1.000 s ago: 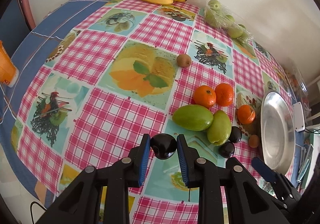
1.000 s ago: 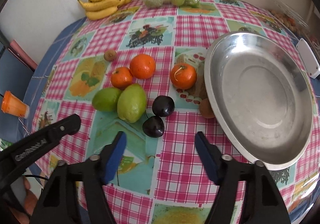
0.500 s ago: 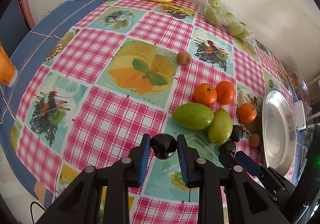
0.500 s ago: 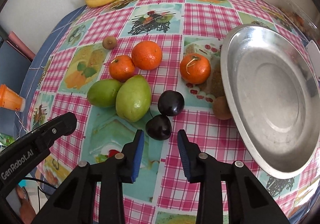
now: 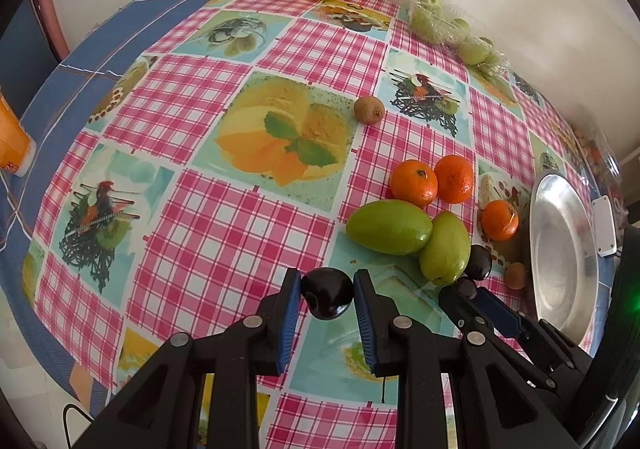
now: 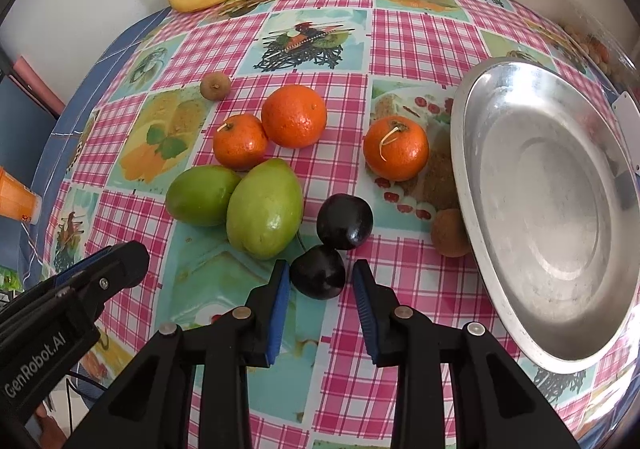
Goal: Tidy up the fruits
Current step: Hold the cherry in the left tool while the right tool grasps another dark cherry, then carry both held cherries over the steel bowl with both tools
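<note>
Left gripper (image 5: 327, 299): clamped on a dark plum (image 5: 327, 299).
Right gripper (image 6: 318, 295): fingers parted around second plum (image 6: 317, 271), lying on the bench (image 6: 400, 269), not gripped.

Orange cup (image 5: 10, 145) left; checked tablecloth (image 5: 224, 217).

Bright, even daylight, soft short shadows under the fruit, pale glare on the steel plate (image 6: 552, 209) and dark plums (image 6: 345, 221), strong fisheye bending of the table (image 5: 224, 233) edges, black vignette corners, sharp focus throughout
</note>
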A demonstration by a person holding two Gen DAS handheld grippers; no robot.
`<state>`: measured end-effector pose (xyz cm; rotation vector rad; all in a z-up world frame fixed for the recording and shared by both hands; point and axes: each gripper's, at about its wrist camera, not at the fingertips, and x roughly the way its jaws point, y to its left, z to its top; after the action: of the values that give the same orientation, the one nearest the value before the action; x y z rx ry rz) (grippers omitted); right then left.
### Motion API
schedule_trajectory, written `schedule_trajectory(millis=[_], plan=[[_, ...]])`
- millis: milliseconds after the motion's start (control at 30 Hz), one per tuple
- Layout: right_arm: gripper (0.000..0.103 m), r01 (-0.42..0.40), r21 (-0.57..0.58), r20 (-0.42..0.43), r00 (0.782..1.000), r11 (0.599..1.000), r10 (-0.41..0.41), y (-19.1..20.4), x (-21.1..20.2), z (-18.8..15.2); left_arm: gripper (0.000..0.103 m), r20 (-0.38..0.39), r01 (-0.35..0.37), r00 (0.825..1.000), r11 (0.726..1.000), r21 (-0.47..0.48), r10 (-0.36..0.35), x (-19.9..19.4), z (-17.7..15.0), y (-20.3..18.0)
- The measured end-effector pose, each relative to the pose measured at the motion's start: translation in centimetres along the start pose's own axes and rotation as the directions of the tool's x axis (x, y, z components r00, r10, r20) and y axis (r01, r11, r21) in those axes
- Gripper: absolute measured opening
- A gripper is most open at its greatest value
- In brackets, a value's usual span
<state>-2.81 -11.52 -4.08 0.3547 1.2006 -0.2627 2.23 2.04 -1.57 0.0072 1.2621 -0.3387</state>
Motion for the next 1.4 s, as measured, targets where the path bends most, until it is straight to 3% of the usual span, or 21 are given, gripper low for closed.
schedule_trajectory(millis=[200, 600, 833, 1100, 1400], plan=[[0.028, 0.004, -0.022, -0.004, 1.000, 1.000, -0.004, 0.4, -0.1, -0.2, 0.029, -0.004, -0.003, 1.000, 1.000, 0.006, 0.003, 0.2, -0.1, -0.1], [0.027, -0.060, 0.029, -0.047, 0.997, 0.998, 0.062, -0.9, -1.9, -2.5, 0.029, -0.020, -0.009, 1.000, 1.000, -0.007, 0.008, 0.5, -0.3, 0.1], [0.027, -0.096, 0.065, 0.018, 0.995, 0.993, 0.095, -2.4, -4.6, -3.1, 0.029, -0.015, -0.012, 1.000, 1.000, -0.016, 0.012, 0.4, -0.3, 0.3], [0.027, -0.087, 0.098, 0.064, 0.995, 0.991, 0.081, -3.9, -5.8, -2.5, 0.029, -0.012, -0.007, 1.000, 1.000, 0.007, 0.007, 0.3, -0.5, -0.8], [0.027, -0.046, 0.168, 0.171, 0.985, 0.985, 0.017, -7.0, -8.2, -0.9, 0.029, 0.039, 0.036, 0.998, 0.995, 0.088, -0.040, -0.7, 1.0, -5.3]])
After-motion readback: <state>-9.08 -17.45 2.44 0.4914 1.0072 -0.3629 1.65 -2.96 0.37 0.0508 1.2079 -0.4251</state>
